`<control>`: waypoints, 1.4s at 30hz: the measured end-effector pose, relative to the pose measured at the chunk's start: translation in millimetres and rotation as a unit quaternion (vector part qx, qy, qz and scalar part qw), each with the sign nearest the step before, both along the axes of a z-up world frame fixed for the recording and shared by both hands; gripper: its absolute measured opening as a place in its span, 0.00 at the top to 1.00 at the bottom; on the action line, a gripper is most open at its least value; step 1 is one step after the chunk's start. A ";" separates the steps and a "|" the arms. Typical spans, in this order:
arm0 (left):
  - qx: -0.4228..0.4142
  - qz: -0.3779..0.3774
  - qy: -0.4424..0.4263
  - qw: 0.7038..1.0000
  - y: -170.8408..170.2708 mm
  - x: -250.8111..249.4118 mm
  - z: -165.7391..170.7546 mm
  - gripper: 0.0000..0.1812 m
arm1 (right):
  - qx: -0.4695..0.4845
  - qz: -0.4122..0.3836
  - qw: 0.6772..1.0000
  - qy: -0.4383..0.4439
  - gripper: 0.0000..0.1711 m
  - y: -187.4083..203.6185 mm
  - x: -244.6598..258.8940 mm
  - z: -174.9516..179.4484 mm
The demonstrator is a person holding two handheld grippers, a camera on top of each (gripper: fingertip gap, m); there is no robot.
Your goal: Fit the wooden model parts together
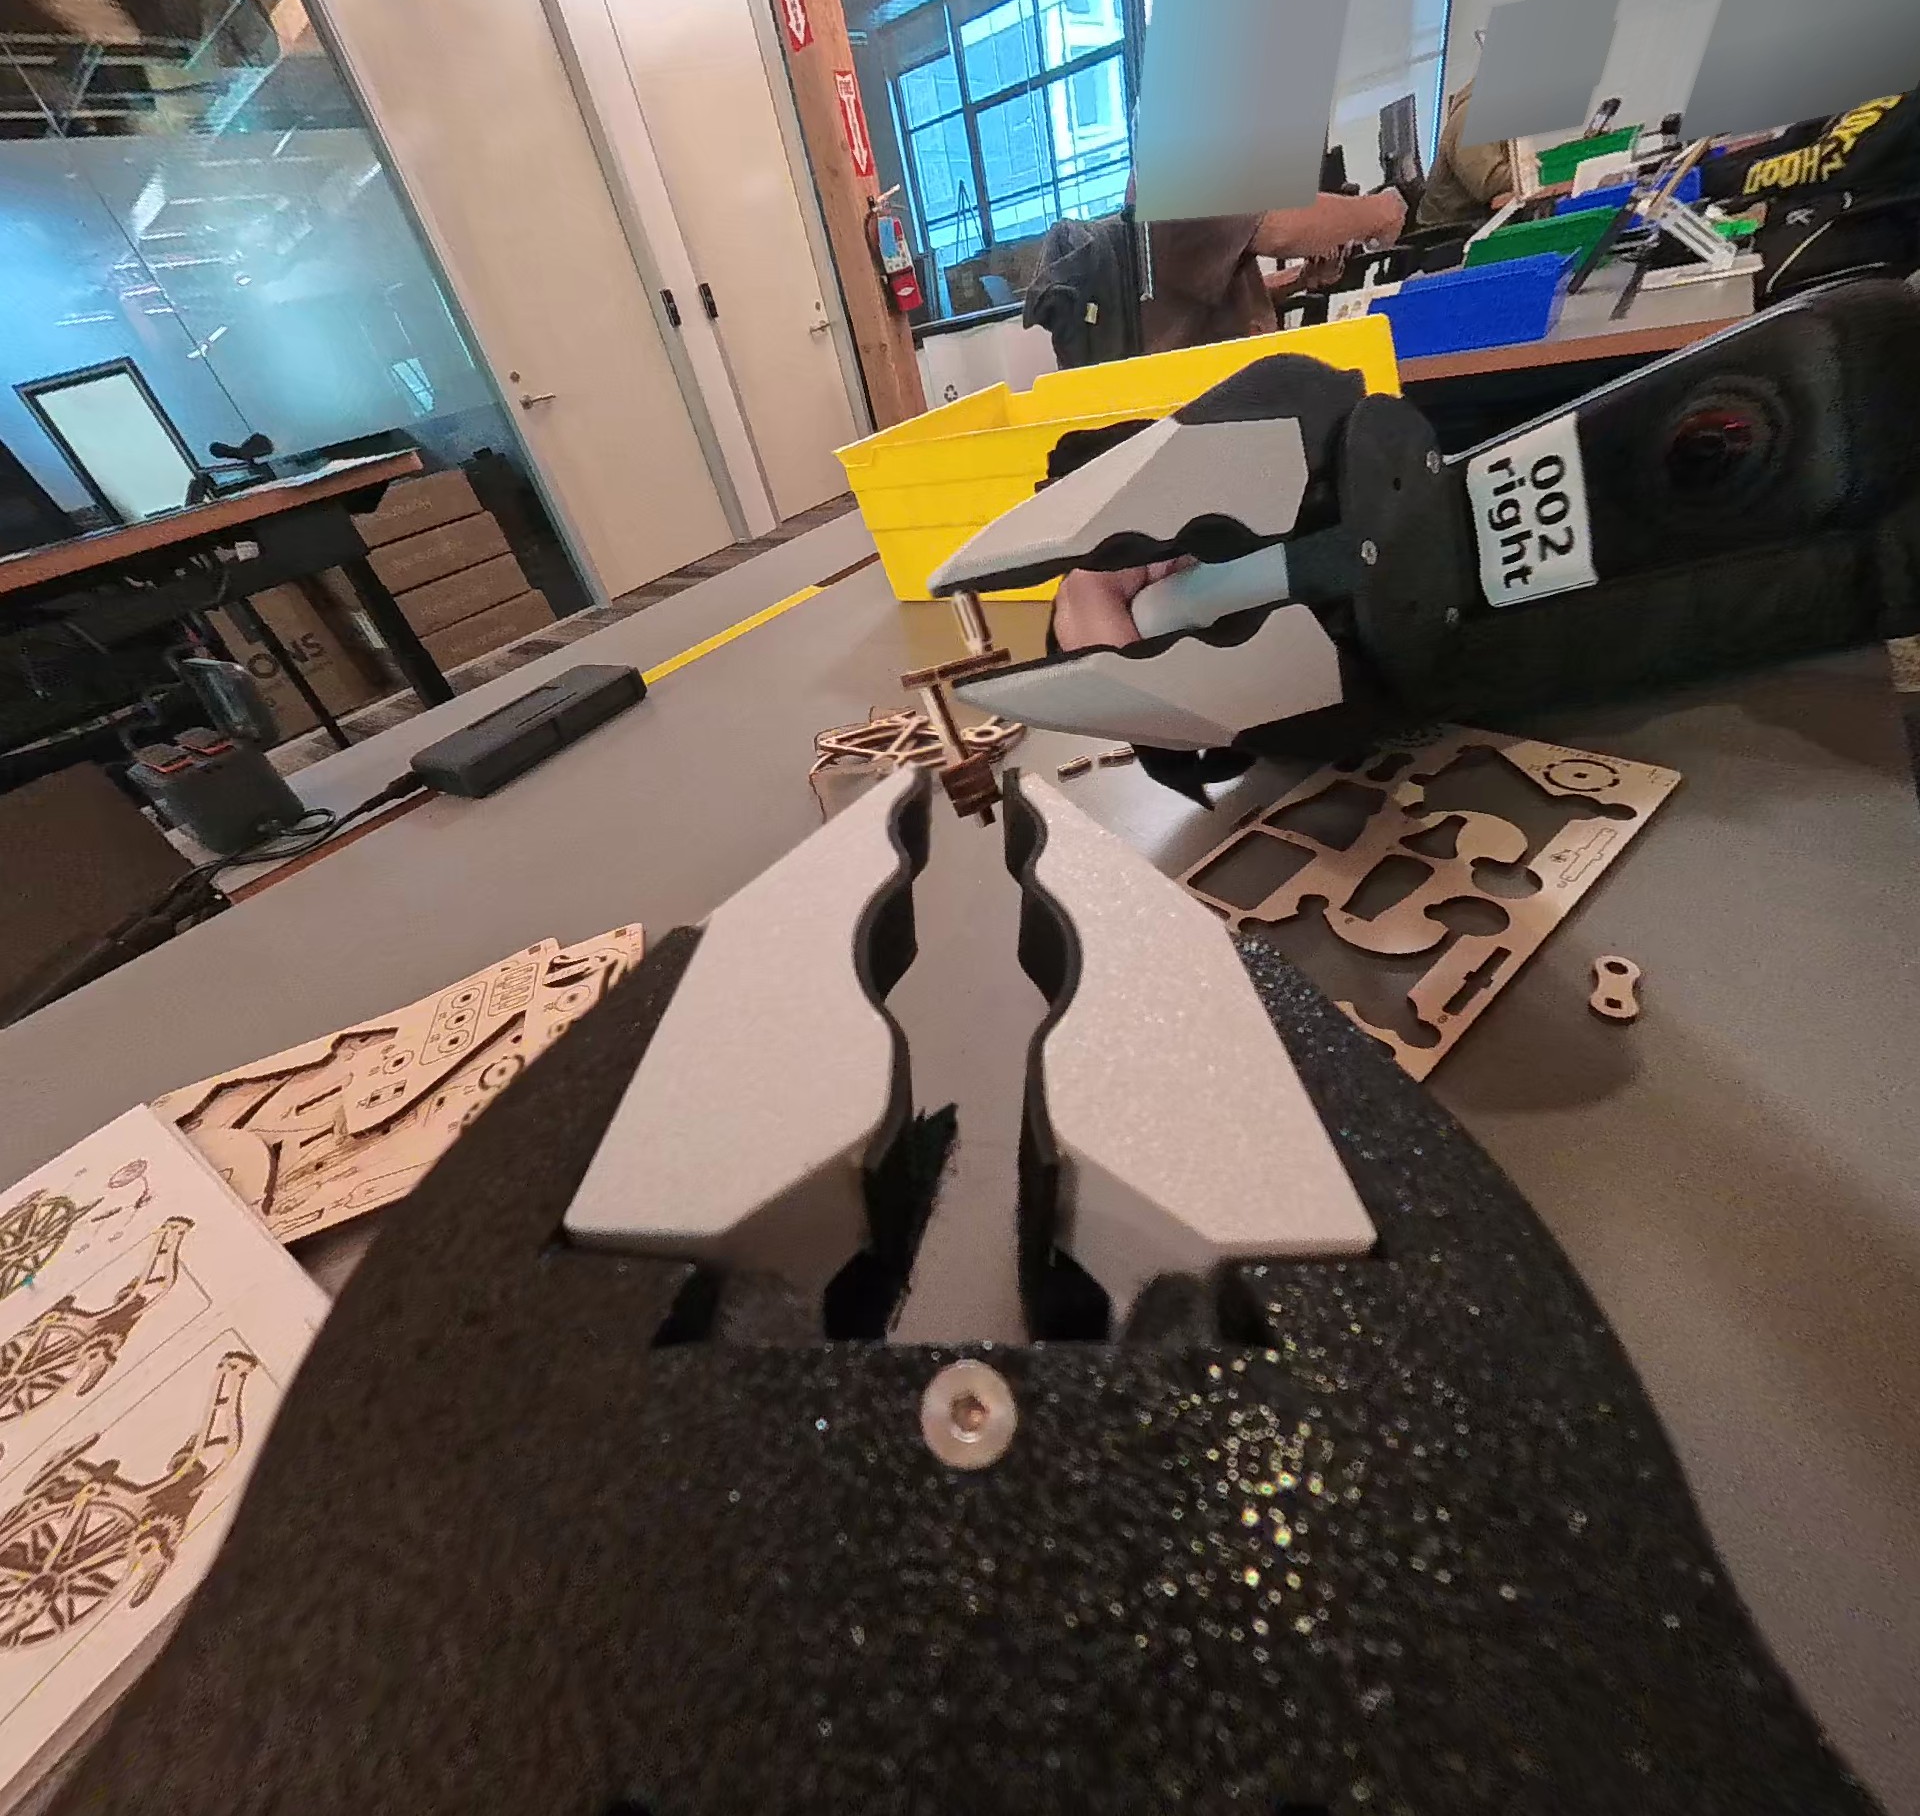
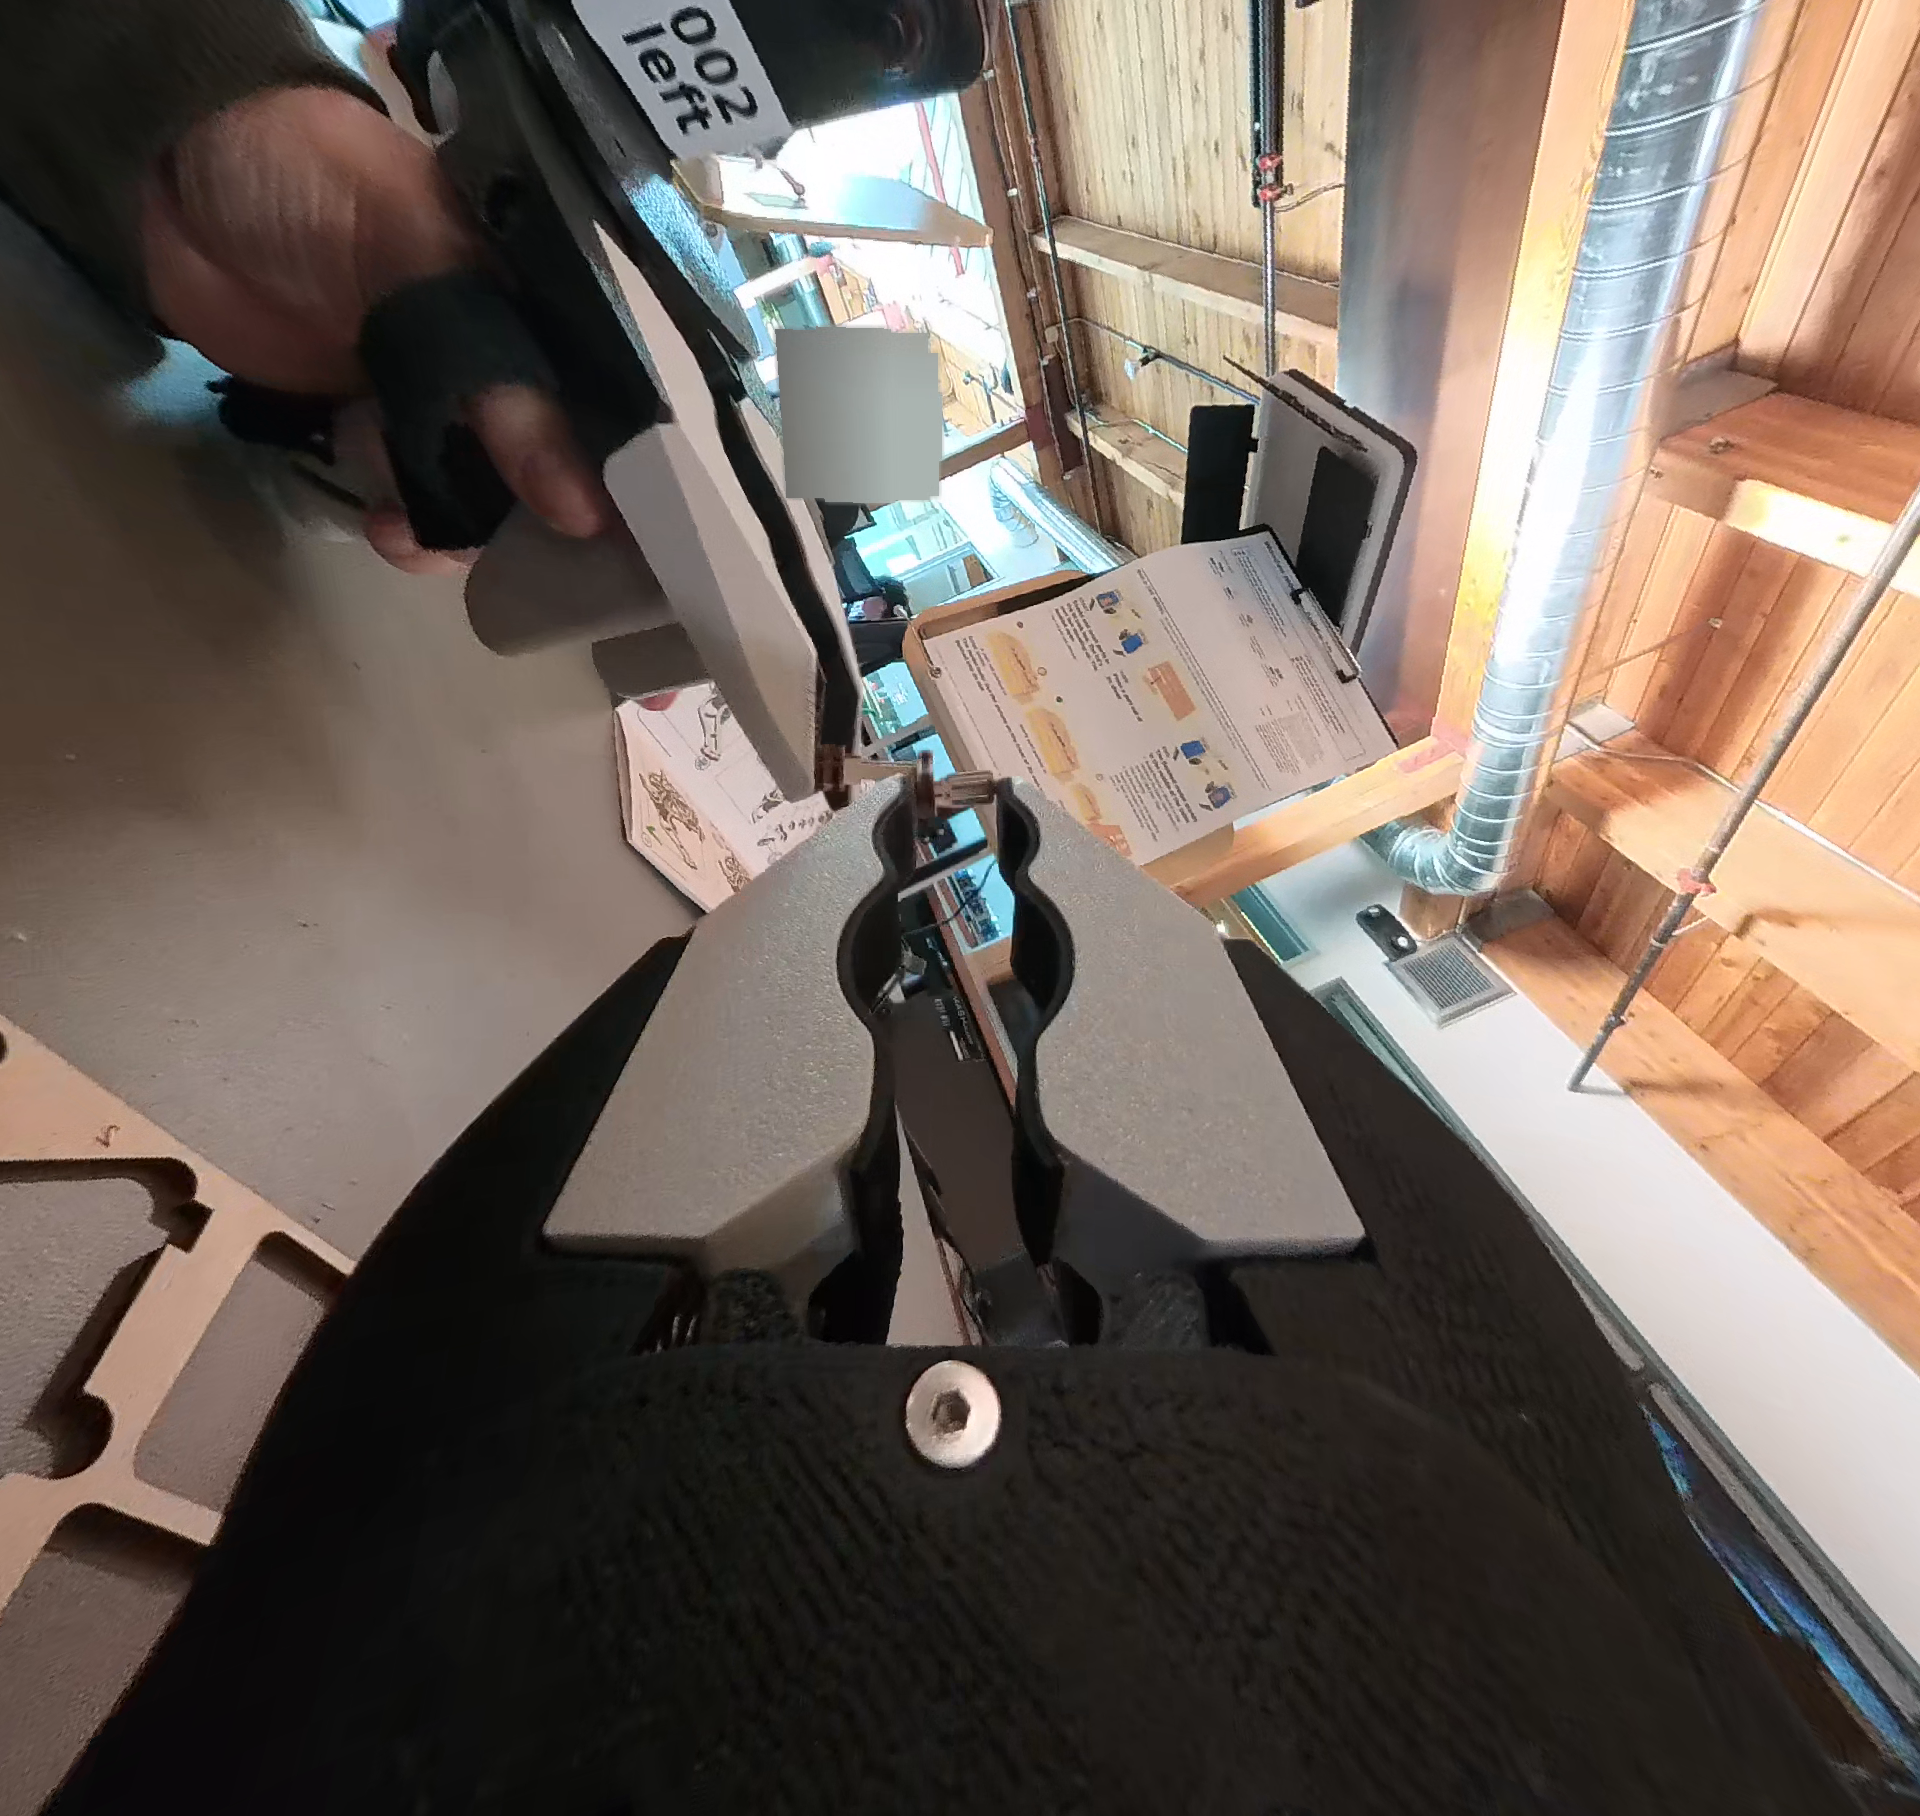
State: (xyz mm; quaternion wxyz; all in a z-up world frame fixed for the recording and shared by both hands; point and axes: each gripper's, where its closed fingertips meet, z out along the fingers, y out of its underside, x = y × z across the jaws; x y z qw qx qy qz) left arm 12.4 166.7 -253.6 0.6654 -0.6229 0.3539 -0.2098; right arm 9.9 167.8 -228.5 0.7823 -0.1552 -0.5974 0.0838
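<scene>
Instruction booklet sat near-left on the table, a part sheet just behind it. Punched-out sheet lay right, bin far behind, charger brick far left.

— How did the left gripper stand?

— Level above the table, its fingers drawn close, pinching at the tips.

— And the right gripper?

— It came in from the right, rolled on its side, one finger above the other, tips nearly meeting just over the left's. A gloved hand gripped the left handle.
</scene>
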 end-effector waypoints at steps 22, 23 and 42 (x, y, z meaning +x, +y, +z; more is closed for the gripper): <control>0.010 0.002 0.014 1.000 -1.2 -5.5 -0.2 0.95 | -0.120 0.038 0.992 -0.027 0.93 3.4 -2.7 -1.4; 0.019 0.004 0.002 1.000 -1.5 -5.9 4.1 0.95 | -0.142 0.041 0.989 -0.022 0.93 5.7 -2.4 0.4; 0.181 0.030 0.221 0.958 -17.5 -2.5 -5.4 0.76 | -0.813 0.213 0.472 -0.266 0.92 -8.9 -8.6 -46.0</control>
